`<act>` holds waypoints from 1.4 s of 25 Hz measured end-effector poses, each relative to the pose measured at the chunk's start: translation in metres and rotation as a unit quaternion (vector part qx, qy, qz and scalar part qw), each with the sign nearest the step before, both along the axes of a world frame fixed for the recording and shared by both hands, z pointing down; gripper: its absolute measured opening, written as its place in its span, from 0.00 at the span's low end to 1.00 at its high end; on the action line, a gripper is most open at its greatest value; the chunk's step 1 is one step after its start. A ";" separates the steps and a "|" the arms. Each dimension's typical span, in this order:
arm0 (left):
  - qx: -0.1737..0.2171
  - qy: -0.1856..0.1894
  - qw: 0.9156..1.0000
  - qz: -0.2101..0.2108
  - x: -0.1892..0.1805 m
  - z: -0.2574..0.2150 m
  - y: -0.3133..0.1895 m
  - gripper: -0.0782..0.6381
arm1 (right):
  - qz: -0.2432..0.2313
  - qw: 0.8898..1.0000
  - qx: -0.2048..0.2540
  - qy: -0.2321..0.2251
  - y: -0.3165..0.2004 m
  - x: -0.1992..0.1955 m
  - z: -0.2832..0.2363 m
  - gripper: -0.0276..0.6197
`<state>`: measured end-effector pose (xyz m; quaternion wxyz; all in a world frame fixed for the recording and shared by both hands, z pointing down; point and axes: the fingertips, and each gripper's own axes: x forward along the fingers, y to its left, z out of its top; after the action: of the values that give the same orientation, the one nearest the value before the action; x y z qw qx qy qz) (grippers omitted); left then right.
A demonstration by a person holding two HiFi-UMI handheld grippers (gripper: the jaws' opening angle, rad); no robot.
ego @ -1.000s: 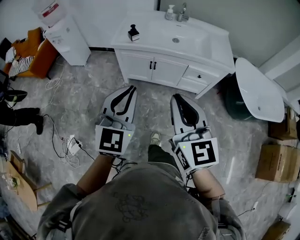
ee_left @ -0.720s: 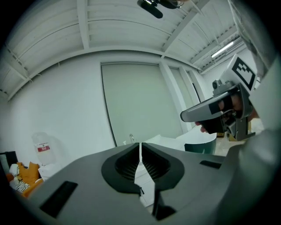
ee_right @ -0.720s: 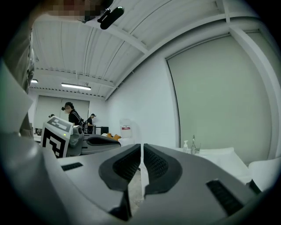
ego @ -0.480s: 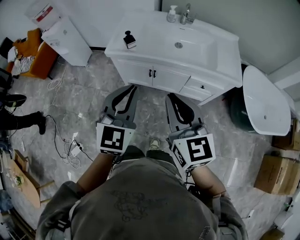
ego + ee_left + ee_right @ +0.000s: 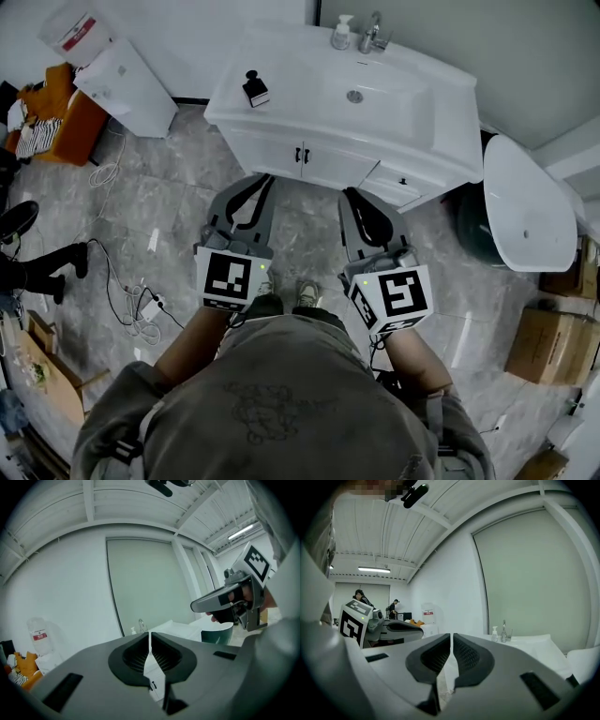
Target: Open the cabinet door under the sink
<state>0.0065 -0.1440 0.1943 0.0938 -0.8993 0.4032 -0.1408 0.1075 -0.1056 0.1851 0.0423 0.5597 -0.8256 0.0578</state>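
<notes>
The white vanity (image 5: 281, 108) with its sink basin (image 5: 354, 94) stands at the top centre of the head view. Under the sink are two white cabinet doors (image 5: 272, 148), both closed, with a pair of black handles (image 5: 302, 156) at the seam. My left gripper (image 5: 264, 179) is shut and empty, a short way in front of the doors and just left of the handles. My right gripper (image 5: 353, 195) is also shut and empty, below the drawer with the black knob (image 5: 403, 182). In the left gripper view, the left gripper (image 5: 150, 637) frames a handle (image 5: 153, 685) in its gap.
On the counter sit a black object (image 5: 254, 89), a soap bottle (image 5: 339, 32) and a faucet (image 5: 373, 33). A water dispenser (image 5: 122, 80) stands at left. A white basin (image 5: 525, 202) over a dark bin (image 5: 472, 214) is at right, cardboard boxes (image 5: 553, 337) beyond. Cables (image 5: 141, 295) lie on the floor.
The person has stepped toward the vanity, so both grippers are now closer to the cabinet doors. Both grippers stayed shut.
</notes>
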 end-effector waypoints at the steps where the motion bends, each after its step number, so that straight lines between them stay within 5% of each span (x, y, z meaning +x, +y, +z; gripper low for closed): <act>1: 0.000 0.002 1.000 0.002 -0.002 -0.001 -0.004 0.15 | 0.005 1.000 0.001 0.002 -0.004 0.000 -0.001 0.10; 20: -0.051 -0.003 0.999 0.016 -0.019 0.068 -0.098 0.15 | 0.009 0.997 -0.070 0.010 -0.115 -0.019 0.095 0.10; 28: -0.074 -0.012 0.997 0.020 -0.015 0.122 -0.130 0.15 | 0.027 0.992 -0.124 0.012 -0.161 -0.017 0.183 0.11; 31: -0.079 -0.017 0.997 0.023 -0.013 0.148 -0.145 0.15 | 0.025 0.989 -0.147 0.018 -0.179 -0.018 0.225 0.22; 35: -0.087 -0.012 0.996 0.024 -0.014 0.184 -0.162 0.15 | 0.031 0.985 -0.169 0.026 -0.204 -0.022 0.279 0.22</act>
<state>-0.0071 -0.3063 0.3783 0.0231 -0.9118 0.3665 -0.1838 0.0857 -0.3094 0.4644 0.1563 0.5712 -0.7846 0.1834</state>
